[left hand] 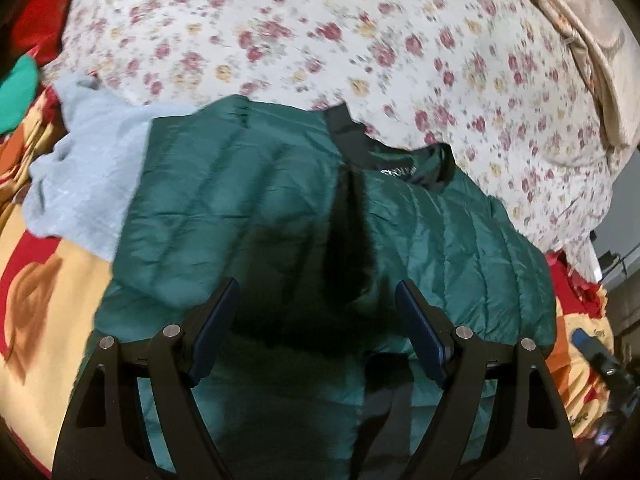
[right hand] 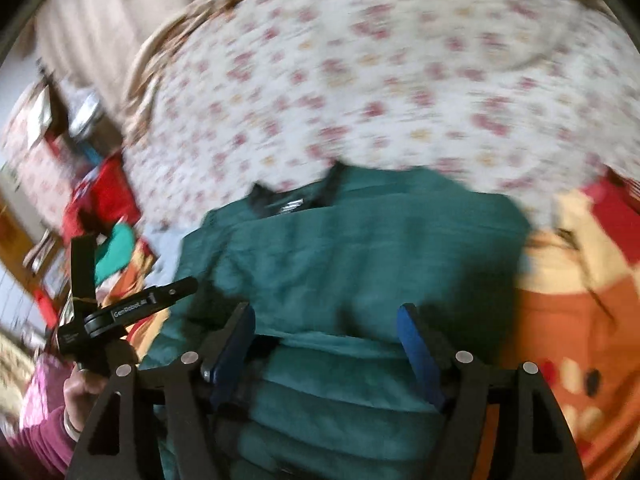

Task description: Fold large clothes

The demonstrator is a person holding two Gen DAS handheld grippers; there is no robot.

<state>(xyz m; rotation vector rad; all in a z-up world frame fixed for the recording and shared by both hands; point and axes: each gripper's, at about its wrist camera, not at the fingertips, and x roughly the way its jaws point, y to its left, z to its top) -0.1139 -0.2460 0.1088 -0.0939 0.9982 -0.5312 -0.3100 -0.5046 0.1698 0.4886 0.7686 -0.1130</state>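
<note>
A dark green quilted jacket (left hand: 240,208) lies spread on the bed, its black collar (left hand: 352,136) at the far end and a dark opening running down its middle. My left gripper (left hand: 317,286) hovers open over its near part, with nothing between the blue pads (left hand: 216,332). The right wrist view is blurred. It shows the same jacket (right hand: 352,256) with its collar (right hand: 280,200) at the far left. My right gripper (right hand: 327,309) is open above the jacket, pads clear of the fabric. A hand in a pink sleeve (right hand: 40,432) holds the left tool, whose black arm (right hand: 168,292) shows at the left.
A white floral bedspread (left hand: 320,40) is heaped beyond the jacket. A light blue cloth (left hand: 88,168) lies to its left on a red, yellow and orange blanket (left hand: 40,280). Red and green clothes (left hand: 16,92) sit at the far left, beige fabric (left hand: 592,52) at the upper right.
</note>
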